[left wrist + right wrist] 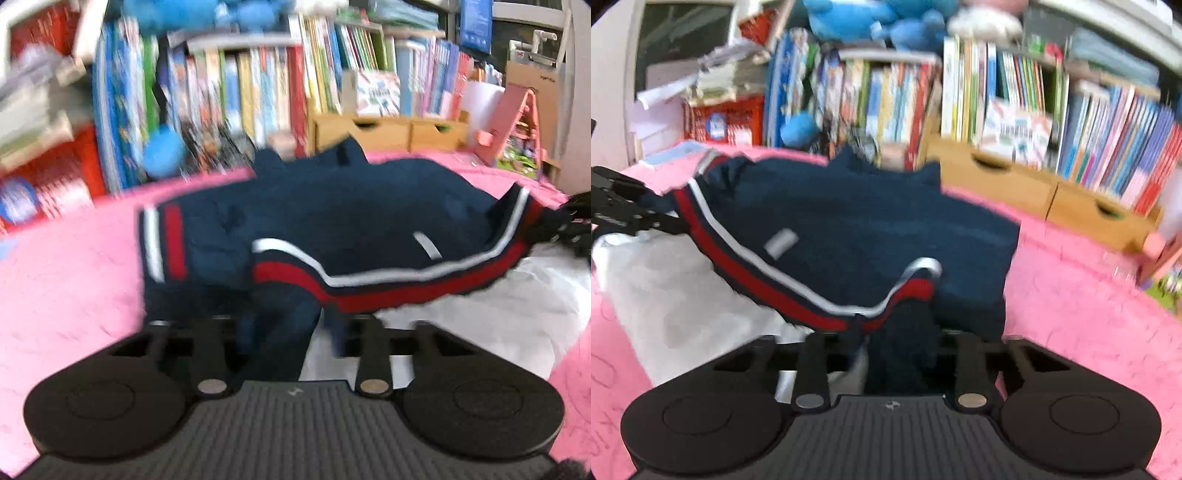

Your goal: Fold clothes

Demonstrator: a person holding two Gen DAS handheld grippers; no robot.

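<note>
The navy-blue knit garment with red and white stripe bands (351, 221) lies bunched on a pink textured table cover (74, 277), its near hem lifted off the surface in a sagging arc between the two tools. Both views are blurred.

The left gripper (288, 325) sits low and level at the garment's near edge, pointing toward the bookshelf. Navy cloth hangs down between its fingers, so it is clamped on the hem. In the right wrist view this same tool appears as a black linkage at the far left, touching the striped edge.

The right gripper (897, 332) is posed the same way, low and facing forward, with a fold of the striped hem and navy cloth pinched between its fingers. From the left wrist view it shows at the right edge, holding the hem's other raised end.

A striped cuff (162, 243) lies flat on the garment's left side. A small white label (781, 242) shows on the inner cloth. Under the lifted hem lies a white crumpled cloth (683, 306).

Behind the table stands a row of colourful books (1015, 92), with wooden drawer boxes (1027, 188) and blue plush toys (871, 22) above.
</note>
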